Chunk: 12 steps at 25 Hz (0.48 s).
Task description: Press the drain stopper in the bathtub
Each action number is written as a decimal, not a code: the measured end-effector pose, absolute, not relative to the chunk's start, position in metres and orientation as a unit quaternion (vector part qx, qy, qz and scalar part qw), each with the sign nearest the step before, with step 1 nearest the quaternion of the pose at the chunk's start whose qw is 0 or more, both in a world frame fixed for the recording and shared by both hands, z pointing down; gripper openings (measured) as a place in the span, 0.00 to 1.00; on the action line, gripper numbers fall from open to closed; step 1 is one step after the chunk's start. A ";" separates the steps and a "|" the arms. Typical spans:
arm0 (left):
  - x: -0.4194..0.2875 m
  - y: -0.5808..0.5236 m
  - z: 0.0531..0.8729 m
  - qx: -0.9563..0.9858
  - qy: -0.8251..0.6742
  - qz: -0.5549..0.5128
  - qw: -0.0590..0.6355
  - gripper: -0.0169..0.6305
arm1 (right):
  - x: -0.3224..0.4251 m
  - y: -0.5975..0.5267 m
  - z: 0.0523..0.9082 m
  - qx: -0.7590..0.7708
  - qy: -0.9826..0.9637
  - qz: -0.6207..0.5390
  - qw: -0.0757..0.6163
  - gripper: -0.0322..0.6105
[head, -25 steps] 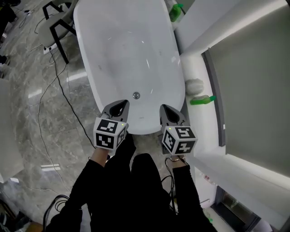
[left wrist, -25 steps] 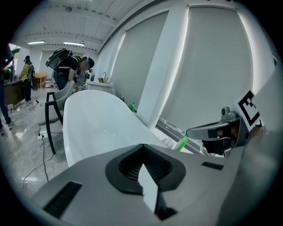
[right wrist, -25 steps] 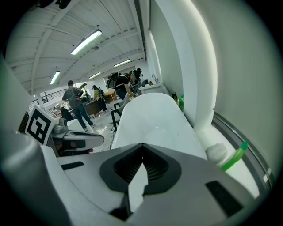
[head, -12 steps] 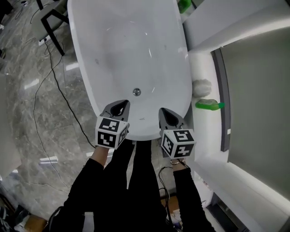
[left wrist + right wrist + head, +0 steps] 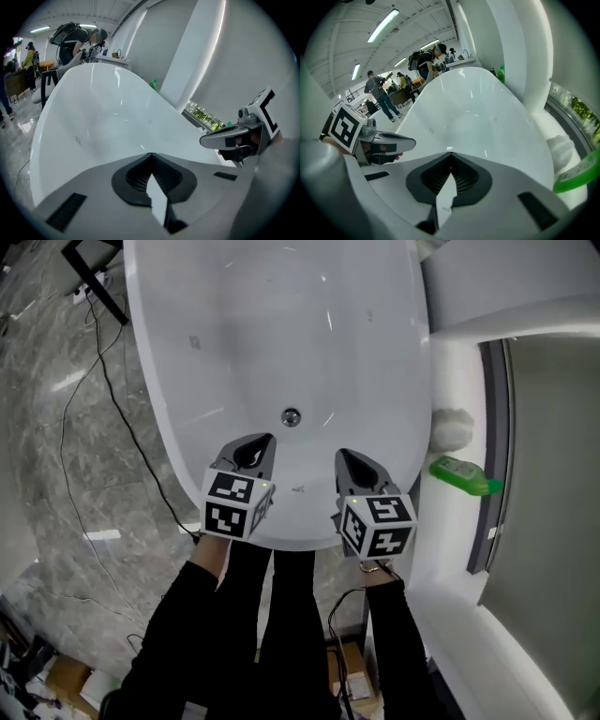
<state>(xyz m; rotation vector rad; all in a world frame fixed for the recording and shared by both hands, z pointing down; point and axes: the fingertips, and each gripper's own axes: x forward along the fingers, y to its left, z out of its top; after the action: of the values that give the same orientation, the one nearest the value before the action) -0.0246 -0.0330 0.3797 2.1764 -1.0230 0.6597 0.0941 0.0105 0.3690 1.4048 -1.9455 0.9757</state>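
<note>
Stopper [image 5: 292, 416] on tub [image 5: 272, 324] floor, just ahead of and between left gripper [image 5: 262, 443] and right gripper [image 5: 345, 458], both pinched closed, empty; bring one closed tip squarely onto stopper, push straight down

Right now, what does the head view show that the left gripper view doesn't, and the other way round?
Only the head view shows the drain stopper in the tub floor and the person's black sleeves. Only the left gripper view shows plainly that the left gripper has its jaws together with nothing between them, plus people and ceiling lights far back. Both show the white bathtub and the right gripper.
</note>
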 end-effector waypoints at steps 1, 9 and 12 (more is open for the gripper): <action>-0.024 -0.035 0.390 0.823 -0.393 0.252 0.322 0.03 | 0.095 0.008 0.379 0.518 -0.724 0.361 0.278 0.05; -0.014 -0.044 0.458 0.794 -0.416 0.263 0.357 0.03 | 0.089 -0.006 0.454 0.477 -0.726 0.397 0.297 0.05; -0.012 -0.049 0.478 0.786 -0.420 0.273 0.362 0.03 | 0.085 -0.012 0.474 0.460 -0.730 0.403 0.307 0.05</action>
<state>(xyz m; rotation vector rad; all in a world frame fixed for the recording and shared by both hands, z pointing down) -0.0117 -0.0492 0.4782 2.0240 -1.0809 0.7025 0.0852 -0.0117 0.4742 1.2166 -1.9301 1.0661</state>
